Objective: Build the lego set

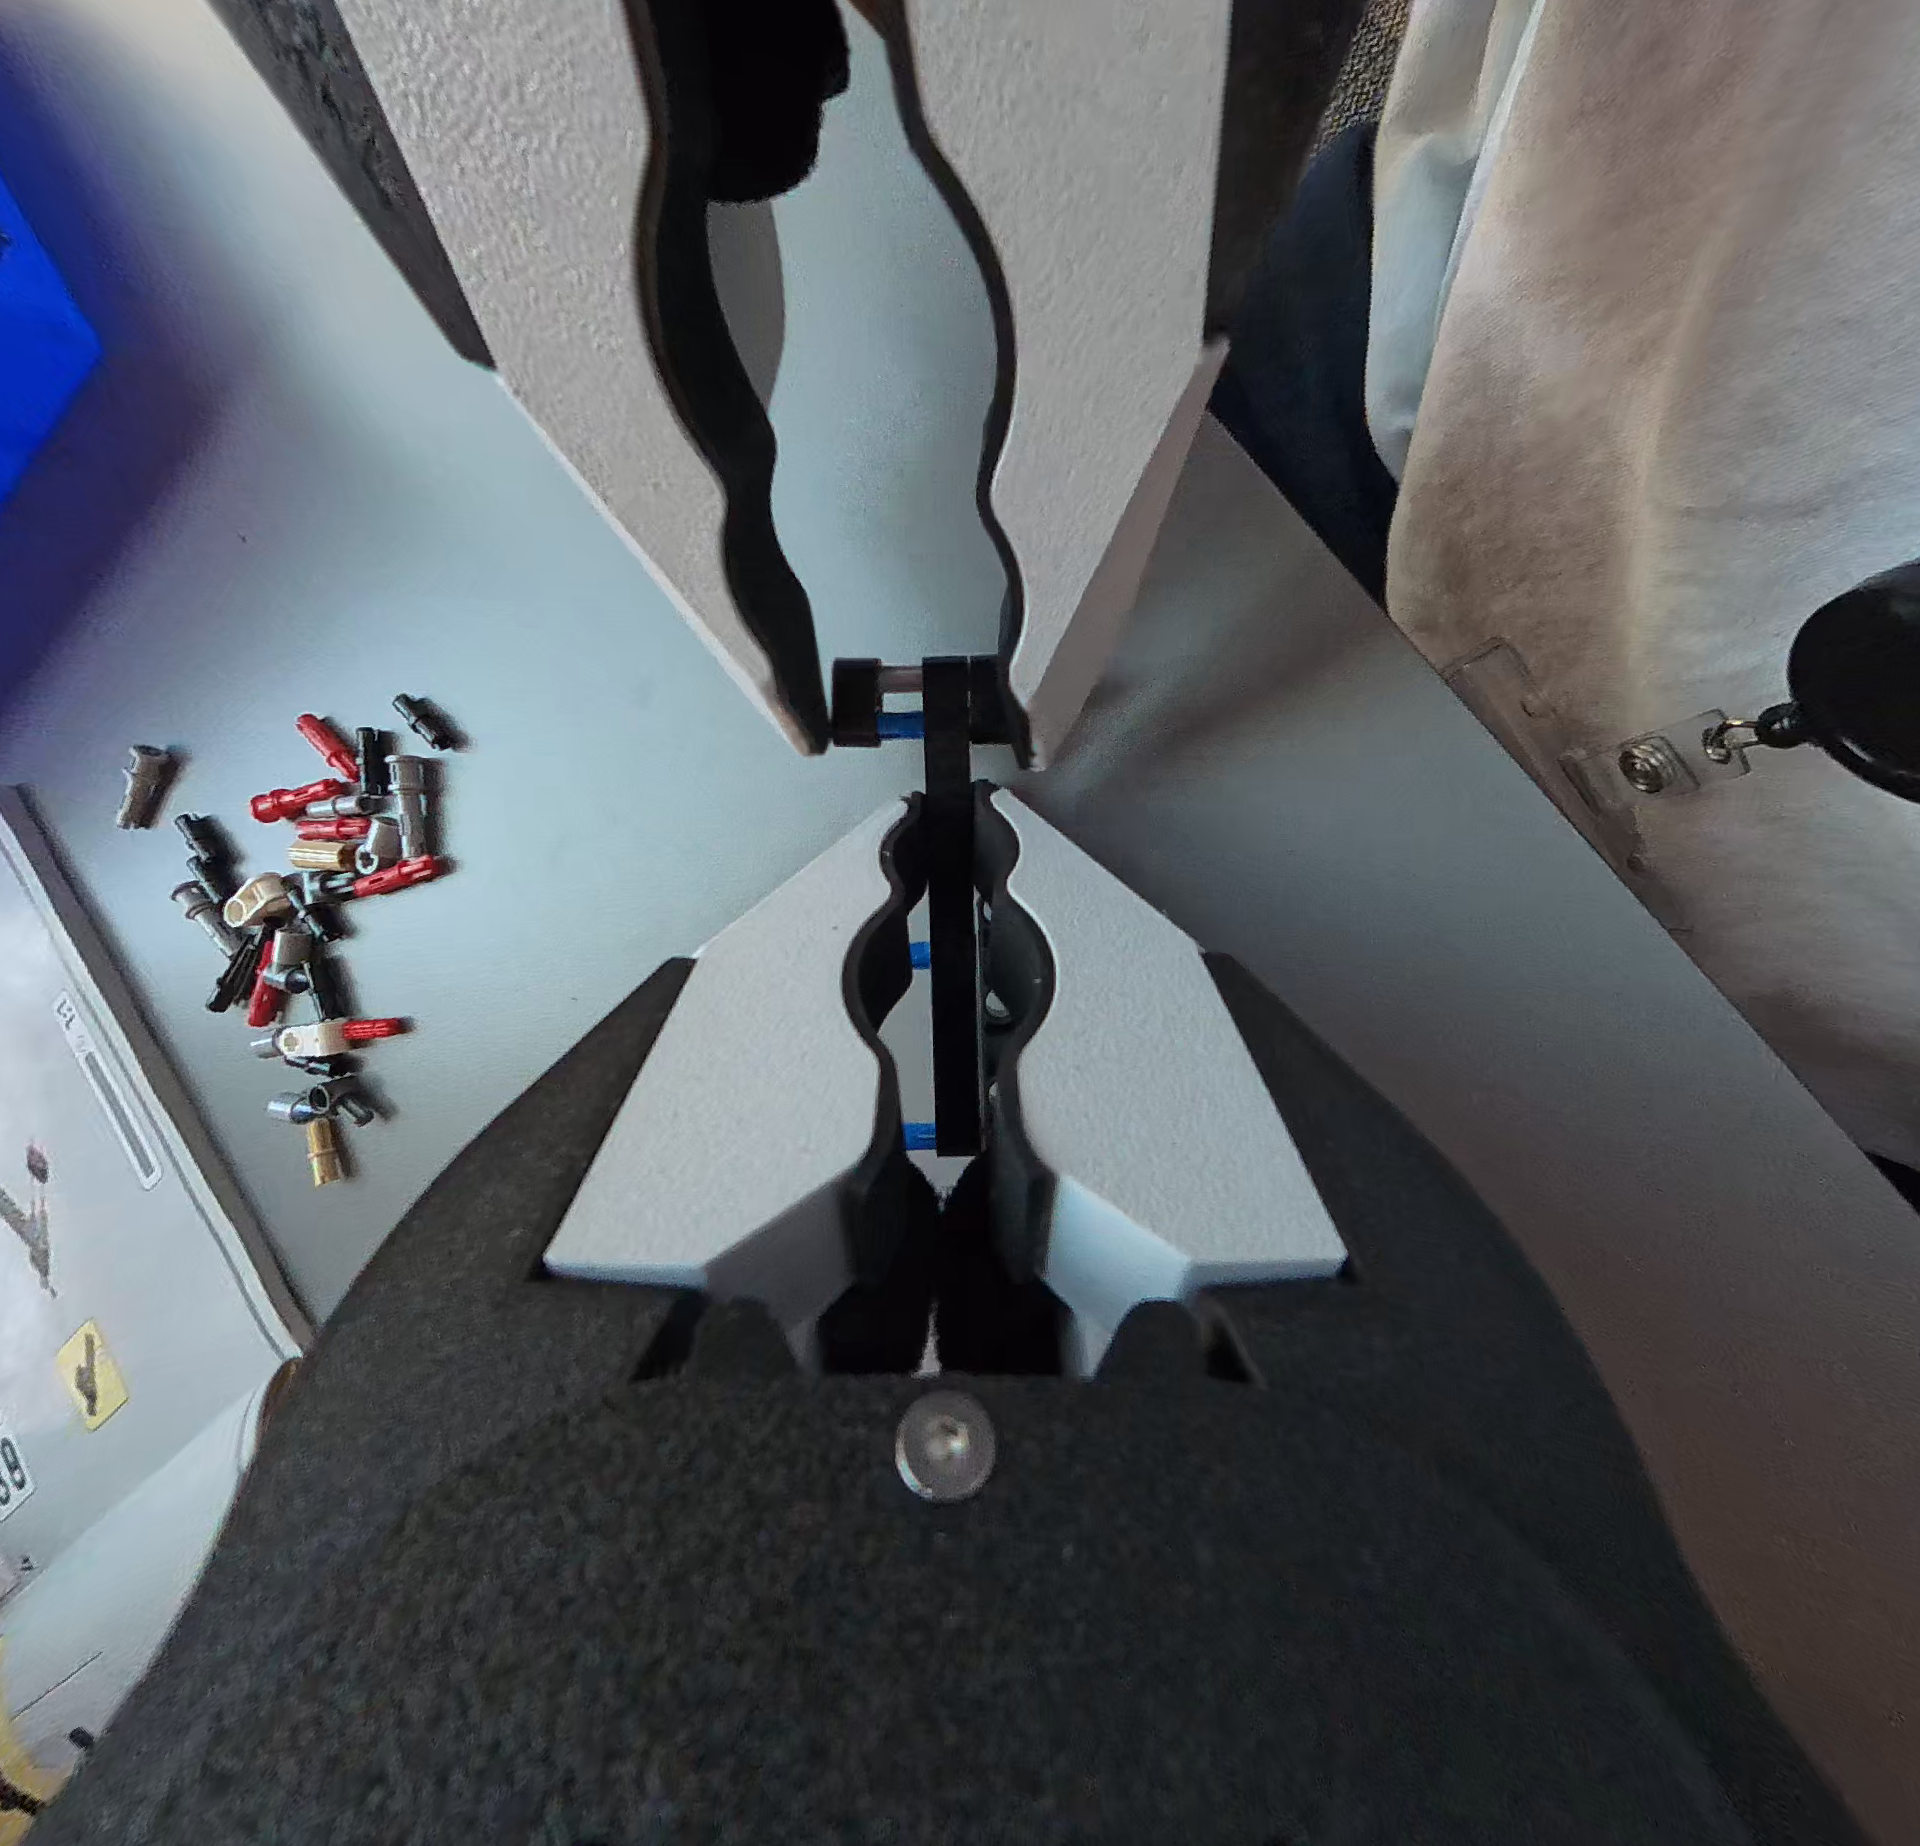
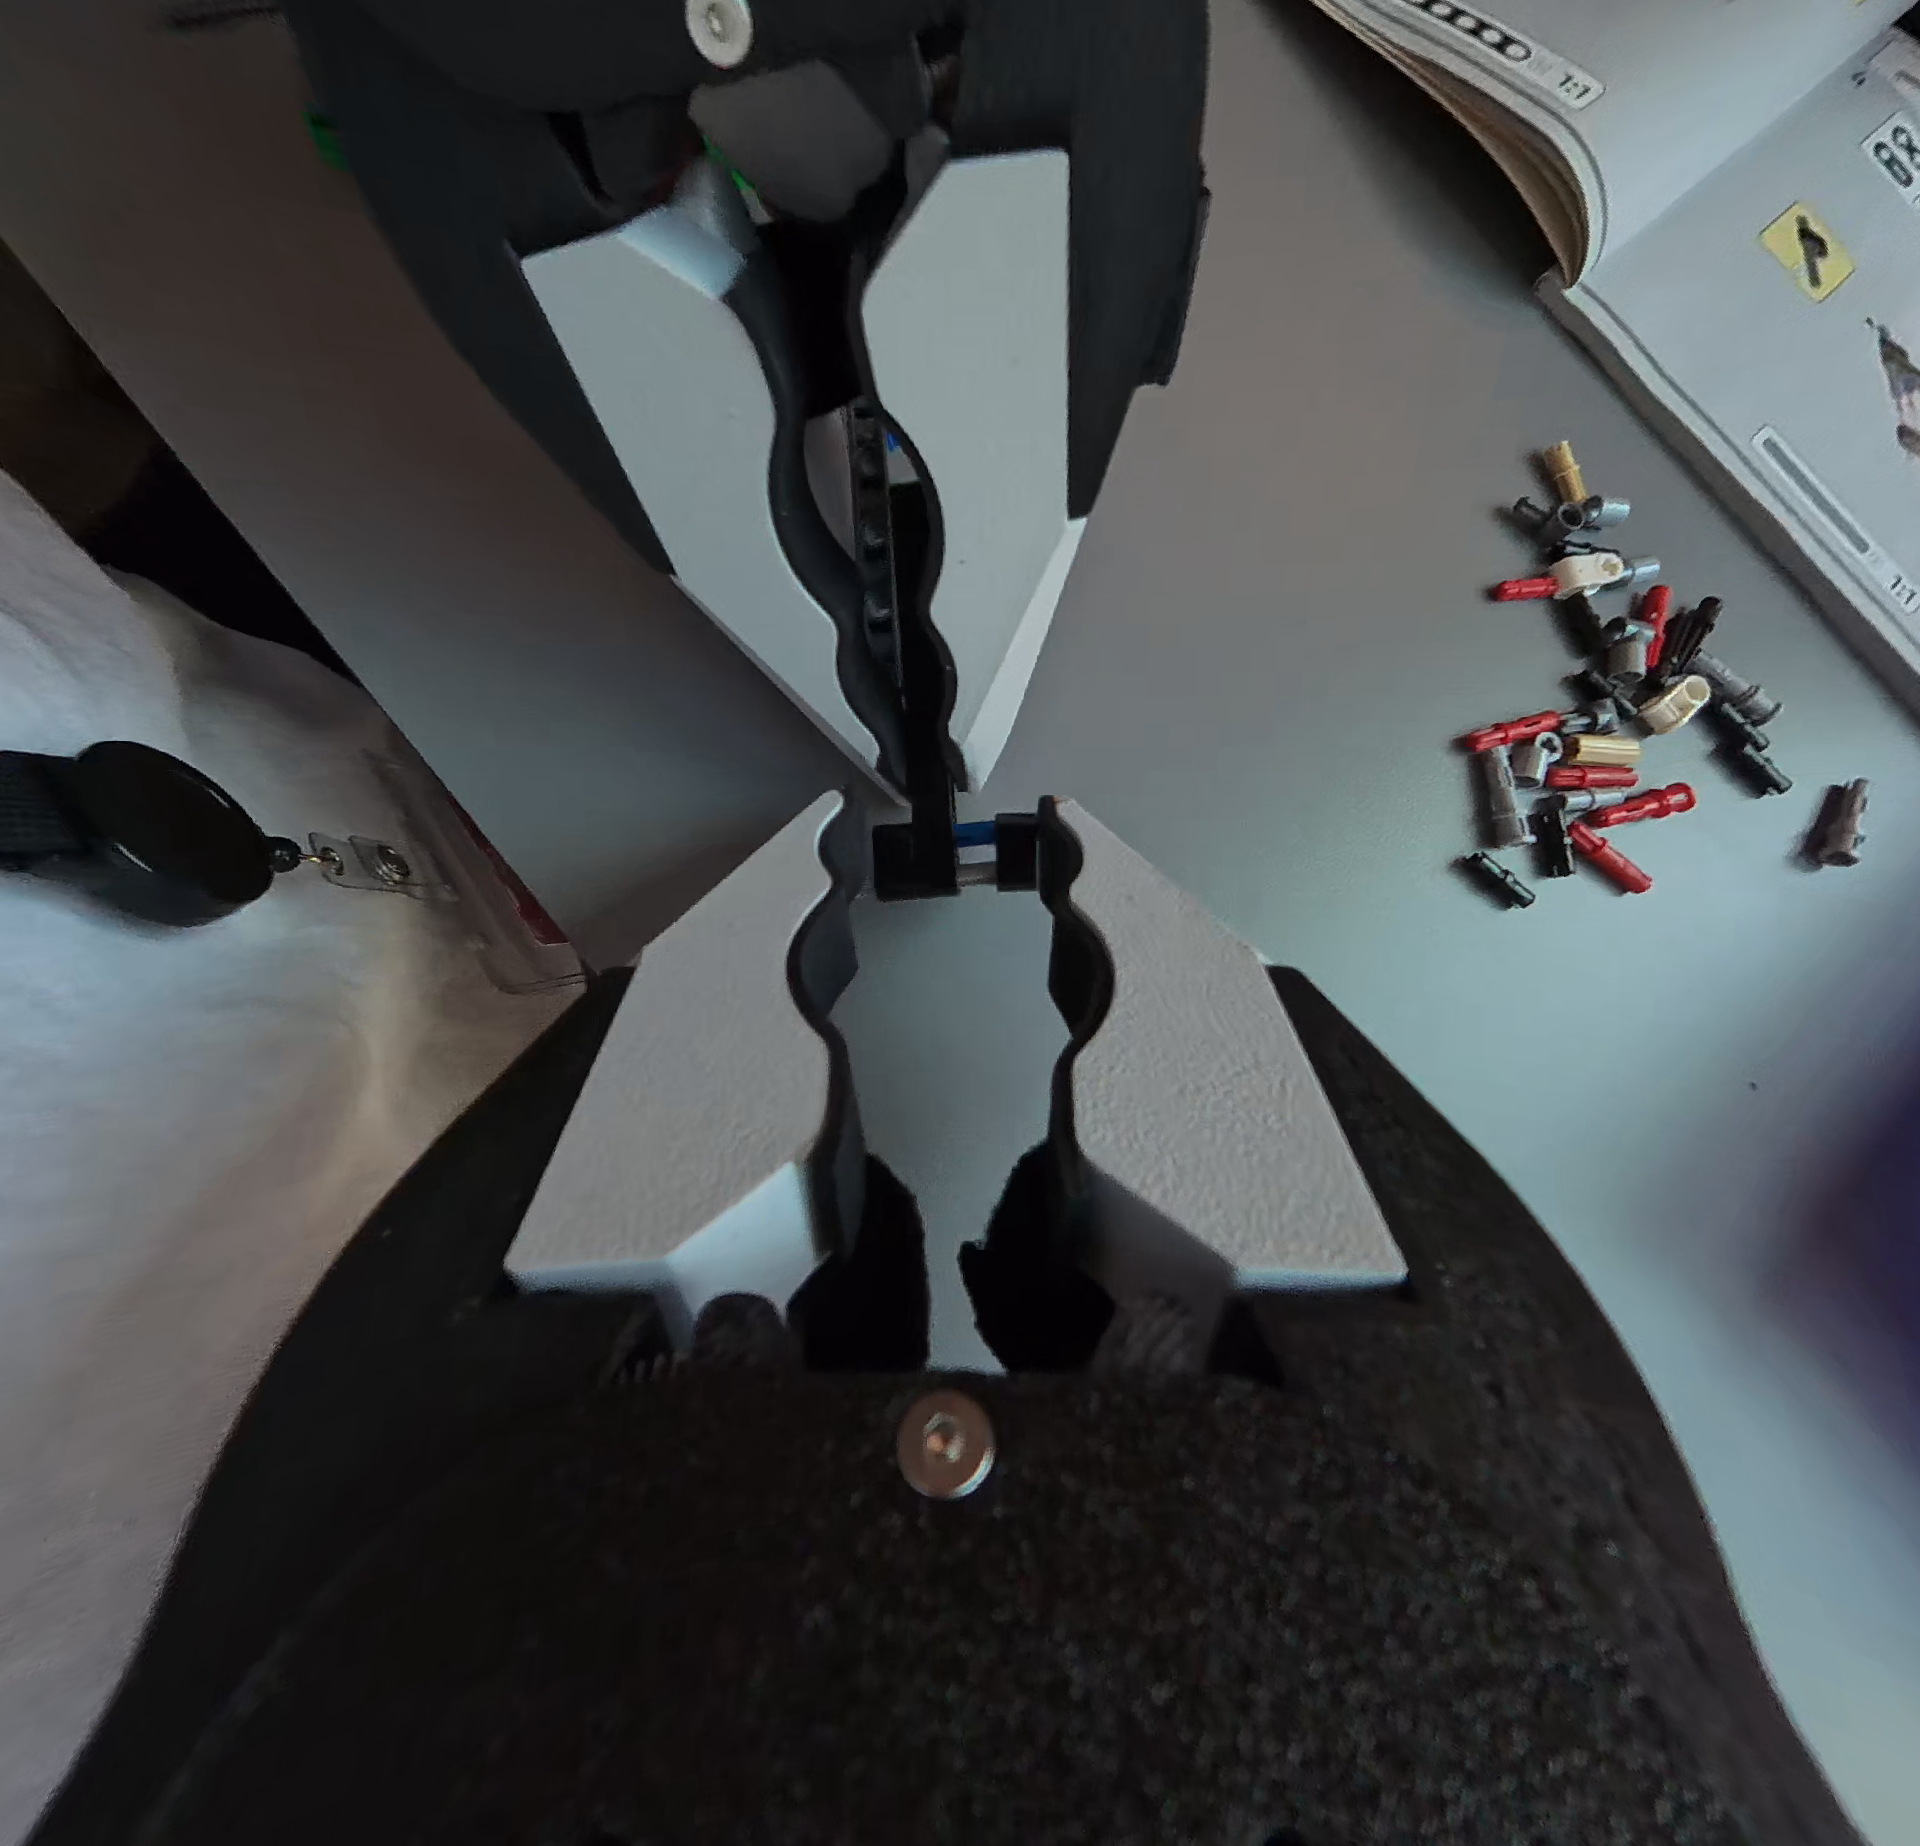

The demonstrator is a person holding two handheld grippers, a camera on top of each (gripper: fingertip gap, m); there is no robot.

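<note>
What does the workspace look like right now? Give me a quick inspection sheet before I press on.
Surface: pale grey table, bare around the work.
Job's things: black beam with blue pins, held edge-on; a small black connector piece at its tip, still a gap from seated on the blue pin.
Clutter: loose pile of pins and connectors, red, black, grey and tan; open instruction booklet beside it.
Grippers: left gripper clamped along the beam; right gripper squeezing the connector and beam tip together.
Cables: nothing seen.
Surroundings: person in a pale garment close by, with a black badge reel clipped on.
</note>
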